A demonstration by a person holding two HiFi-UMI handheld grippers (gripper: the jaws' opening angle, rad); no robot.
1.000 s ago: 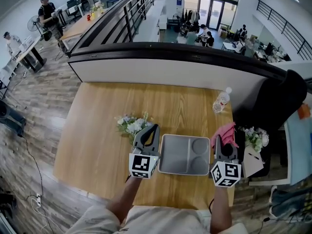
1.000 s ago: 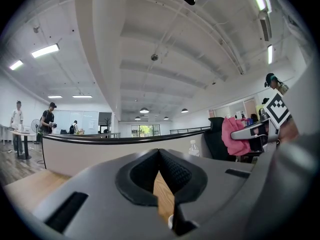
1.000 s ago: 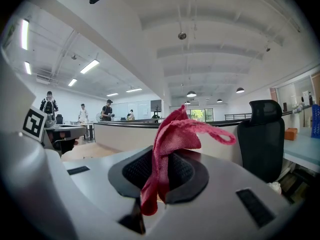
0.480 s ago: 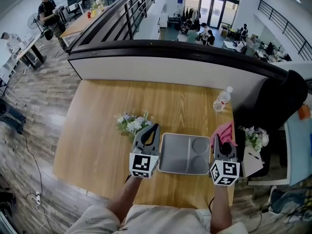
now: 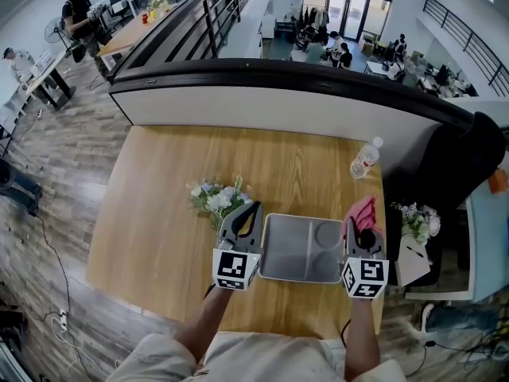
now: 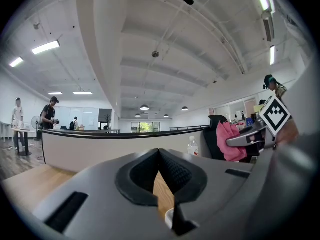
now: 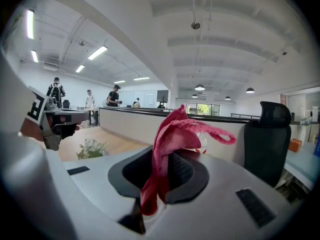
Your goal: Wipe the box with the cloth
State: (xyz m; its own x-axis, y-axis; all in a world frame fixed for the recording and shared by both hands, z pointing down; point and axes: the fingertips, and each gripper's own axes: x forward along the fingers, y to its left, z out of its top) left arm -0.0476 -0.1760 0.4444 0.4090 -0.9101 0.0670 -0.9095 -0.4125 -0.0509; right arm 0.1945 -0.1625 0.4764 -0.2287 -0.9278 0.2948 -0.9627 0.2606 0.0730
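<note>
Right tongs (image 5: 362, 233) edged slightly inward toward the box (image 5: 290, 249), pinching the pink cloth (image 5: 360, 212), which sticks up past the tips. Left tongs (image 5: 248, 213) pressed together, nothing between them, just beside the box's left edge. Grey box sits on the worktop (image 5: 159, 213) between both tongs. Flowers (image 5: 216, 198) lie beyond the left tongs, bottle (image 5: 364, 160) at the far right edge.

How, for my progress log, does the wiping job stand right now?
Done: the pink cloth is picked up, clamped in the right gripper. In hand: that gripper holds it beside the grey compartment box's right edge, not on it; the left gripper, shut and empty, sits at the box's left edge. Left: all of the wiping, since the cloth has no visible contact with the box.
</note>
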